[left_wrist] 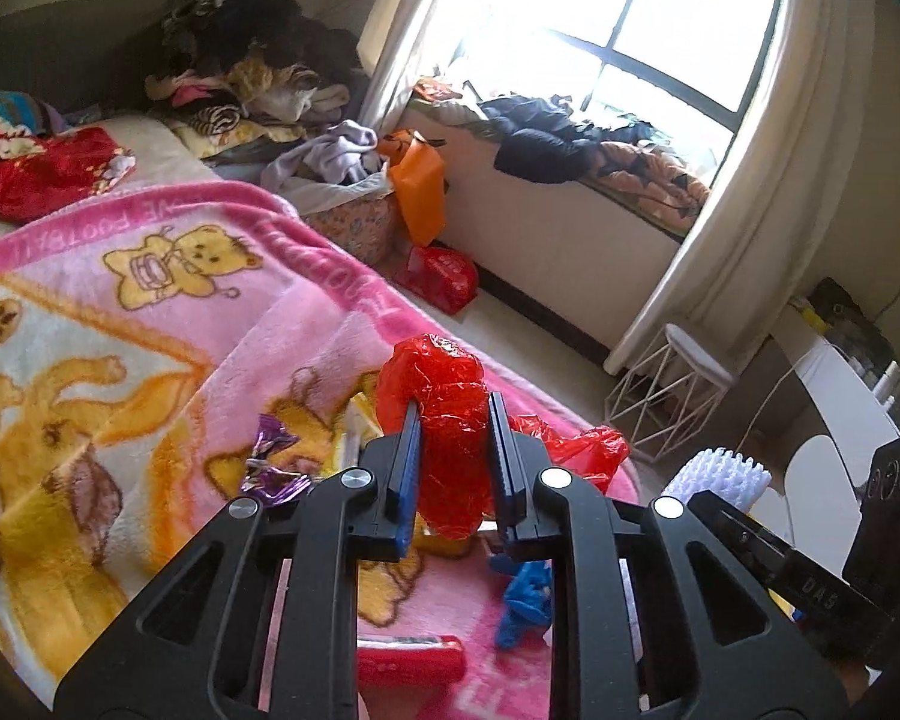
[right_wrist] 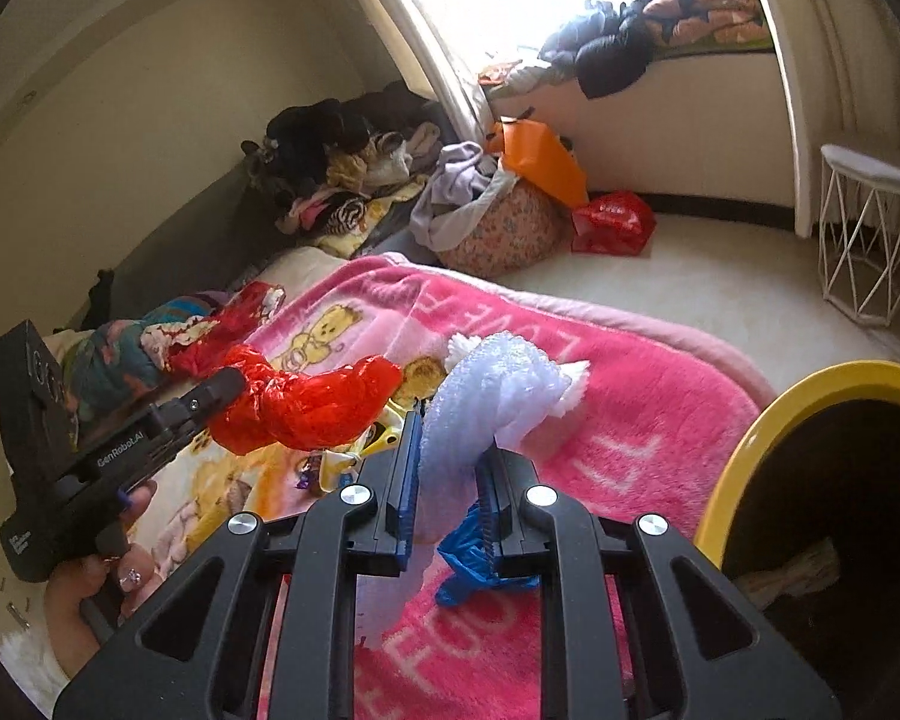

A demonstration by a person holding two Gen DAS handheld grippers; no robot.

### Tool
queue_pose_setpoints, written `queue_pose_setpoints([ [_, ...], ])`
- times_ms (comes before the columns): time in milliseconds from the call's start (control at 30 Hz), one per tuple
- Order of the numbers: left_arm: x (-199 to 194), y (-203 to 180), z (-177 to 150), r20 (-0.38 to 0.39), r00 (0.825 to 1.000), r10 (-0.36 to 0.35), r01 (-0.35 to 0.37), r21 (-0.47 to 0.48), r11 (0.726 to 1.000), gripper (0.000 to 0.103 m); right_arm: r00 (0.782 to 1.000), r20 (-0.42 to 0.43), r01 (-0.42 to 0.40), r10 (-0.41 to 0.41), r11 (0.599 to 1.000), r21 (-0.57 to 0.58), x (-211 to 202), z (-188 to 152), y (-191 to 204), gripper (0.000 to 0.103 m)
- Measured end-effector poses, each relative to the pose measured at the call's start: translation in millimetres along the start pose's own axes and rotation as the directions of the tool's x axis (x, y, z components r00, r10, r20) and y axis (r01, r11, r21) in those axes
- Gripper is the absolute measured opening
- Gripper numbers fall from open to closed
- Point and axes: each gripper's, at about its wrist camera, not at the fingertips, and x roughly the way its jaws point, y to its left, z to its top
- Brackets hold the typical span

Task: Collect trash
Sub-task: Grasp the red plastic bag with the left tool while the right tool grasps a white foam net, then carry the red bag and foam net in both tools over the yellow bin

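Note:
My left gripper point(left_wrist: 455, 414) is shut on a crumpled red plastic bag point(left_wrist: 438, 384), held above the pink blanket point(left_wrist: 150, 300). The right wrist view shows the same gripper point(right_wrist: 210, 396) from the side with the red bag point(right_wrist: 312, 408) hanging from it, and a person's hand point(right_wrist: 120, 576) on its handle. My right gripper point(right_wrist: 450, 438) is shut on a white foam wrap point(right_wrist: 498, 384), whose top edge point(left_wrist: 723, 471) shows in the left wrist view. A blue wrapper point(right_wrist: 468, 564), a purple wrapper point(left_wrist: 270, 456) and a red packet point(left_wrist: 408, 654) lie on the blanket. A yellow-rimmed bin point(right_wrist: 744, 450) stands at the right.
Beyond the bed are a laundry basket point(right_wrist: 498, 228) heaped with clothes, an orange bag point(right_wrist: 540, 156) and a red bag on the floor point(right_wrist: 612, 222). A white wire stool point(right_wrist: 864, 228) stands by the curtain. Clothes are piled at the bed's head point(left_wrist: 252, 60) and on the window ledge point(left_wrist: 546, 138).

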Motion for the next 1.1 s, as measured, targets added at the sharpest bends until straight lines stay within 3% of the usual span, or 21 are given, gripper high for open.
queue_pose_setpoints([
  [1100,-5.7,-91.1,-22.4,-0.034,0.991,-0.13,0.133,0.155,0.979,0.015,0.976,0.136,0.157,-0.17,0.983,0.095,-92.0,-6.3,-56.6,0.017],
])
